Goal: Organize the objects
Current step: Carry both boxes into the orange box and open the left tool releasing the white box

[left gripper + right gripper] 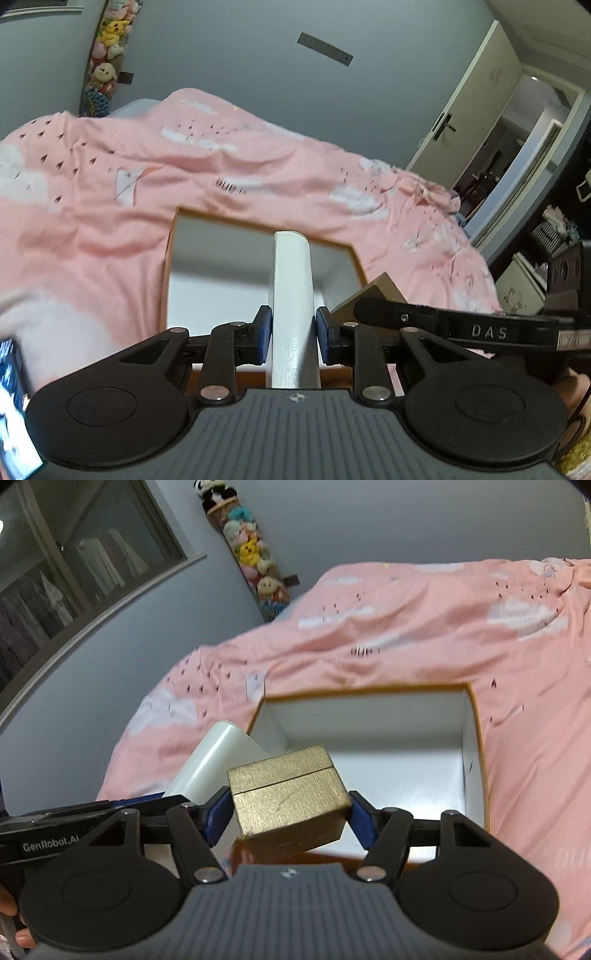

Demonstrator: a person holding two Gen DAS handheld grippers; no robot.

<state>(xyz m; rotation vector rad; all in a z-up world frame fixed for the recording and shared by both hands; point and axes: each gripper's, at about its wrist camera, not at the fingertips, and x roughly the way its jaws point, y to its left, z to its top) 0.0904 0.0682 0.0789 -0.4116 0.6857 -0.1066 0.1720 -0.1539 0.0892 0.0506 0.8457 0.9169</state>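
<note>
The left claw [291, 339] pinches a smooth, likely slippery white tube [291, 295] mid-length, while the right claw [291, 812] squeezes a stiff, probably light gold box [288, 794] by its sides above the open carton [476, 738] on the bed [443, 627].

Pink bedspread [110, 192] with white clouds over the bed, column of plush toys [255, 565] hanging on grey wall [229, 55], dark window [74, 554] showing hung clothes, open white door [476, 107], phone screen [14, 406] at lower left

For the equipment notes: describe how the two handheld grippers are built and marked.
Both match: ribbed grey body, black linkage arms with silver pivot pins, round black discs either side, blue pads on black fingers. The left gripper appears from the right wrist view with "GenRobot.AI" along its side; the right gripper shows "DAS" from the left wrist view.
</note>
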